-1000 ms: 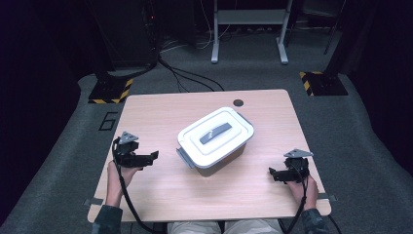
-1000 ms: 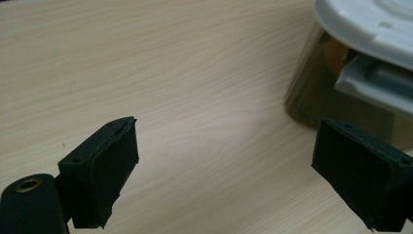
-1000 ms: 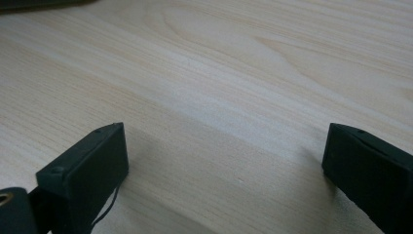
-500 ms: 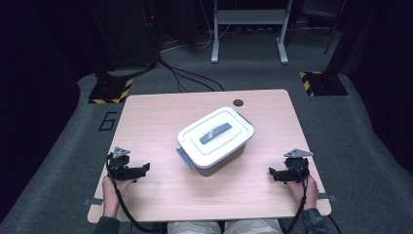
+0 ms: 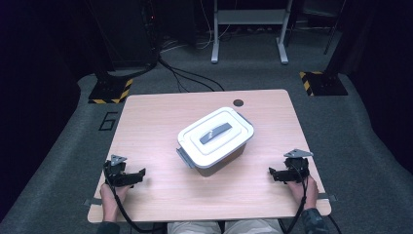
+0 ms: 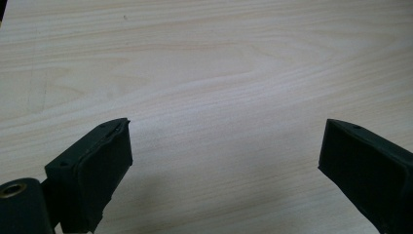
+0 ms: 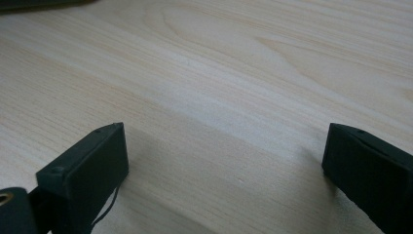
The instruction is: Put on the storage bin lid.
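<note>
A white lidded box point(image 5: 216, 139) with a grey handle point(image 5: 215, 132) on its lid sits askew in the middle of the wooden table point(image 5: 160, 112). My left gripper point(image 5: 140, 174) rests low at the table's front left, well clear of the box. Its jaws have just been opening a little wider, and in the left gripper view the gripper point(image 6: 226, 146) has only bare wood between them. At the front right my right gripper point(image 5: 272, 173) points inward toward the box. Seen in its own view point(image 7: 226, 151), it stands open over bare tabletop.
A small round hole point(image 5: 238, 103) marks the table's far edge. On the grey floor lie a "6" marking point(image 5: 108, 120), cables, and two hazard-striped stand bases point(image 5: 108, 91) point(image 5: 324, 83). A metal frame point(image 5: 248, 29) stands behind.
My left gripper has come down and back toward the person, ending near the table's front left edge. The right gripper and the box have stayed put.
</note>
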